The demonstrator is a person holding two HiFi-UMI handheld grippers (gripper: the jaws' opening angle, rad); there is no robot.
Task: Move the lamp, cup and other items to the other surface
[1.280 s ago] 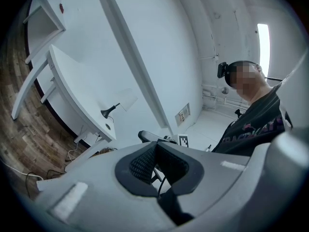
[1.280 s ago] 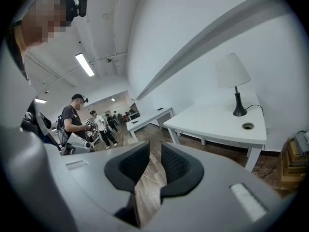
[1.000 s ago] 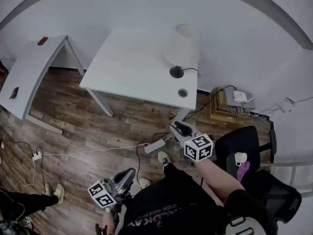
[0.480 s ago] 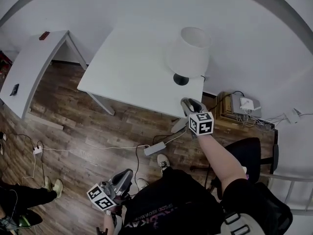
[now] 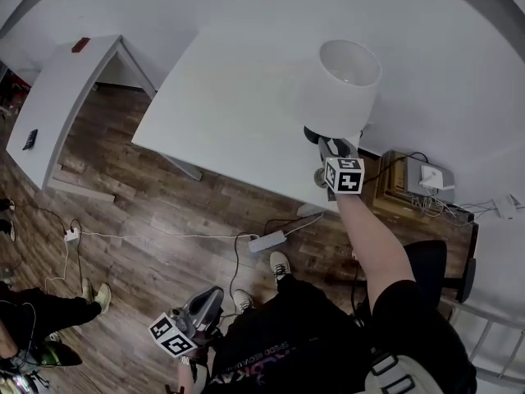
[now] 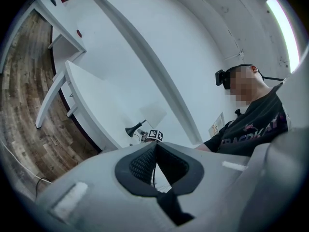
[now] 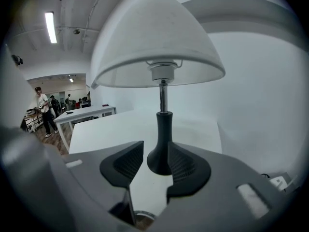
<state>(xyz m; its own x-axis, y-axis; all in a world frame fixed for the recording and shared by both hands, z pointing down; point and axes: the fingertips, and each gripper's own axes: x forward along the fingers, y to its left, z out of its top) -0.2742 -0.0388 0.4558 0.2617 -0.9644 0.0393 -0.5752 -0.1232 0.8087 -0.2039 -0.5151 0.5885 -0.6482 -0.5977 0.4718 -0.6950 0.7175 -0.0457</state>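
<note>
A lamp with a white shade (image 5: 340, 84) and black base (image 5: 314, 135) stands near the right front corner of the big white table (image 5: 221, 97). My right gripper (image 5: 330, 148) reaches over the table edge to the base. In the right gripper view its jaws are opening, with the black base (image 7: 161, 153) just ahead of and between the fingertips (image 7: 129, 159), and no pad presses on it. My left gripper (image 5: 203, 306) hangs low by my legs; its jaws (image 6: 155, 161) are shut on nothing. No cup is in view.
A second white table (image 5: 57, 97) at the left carries a small black item (image 5: 30, 139) and a red one (image 5: 79, 45). A power strip (image 5: 267, 240) and cables lie on the wooden floor. A box of electronics (image 5: 418, 179) and a black chair (image 5: 447, 261) stand at the right.
My right gripper has travelled from above the floor, near the chair, forward over the table edge to the lamp's base. The left gripper has stayed low by my legs.
</note>
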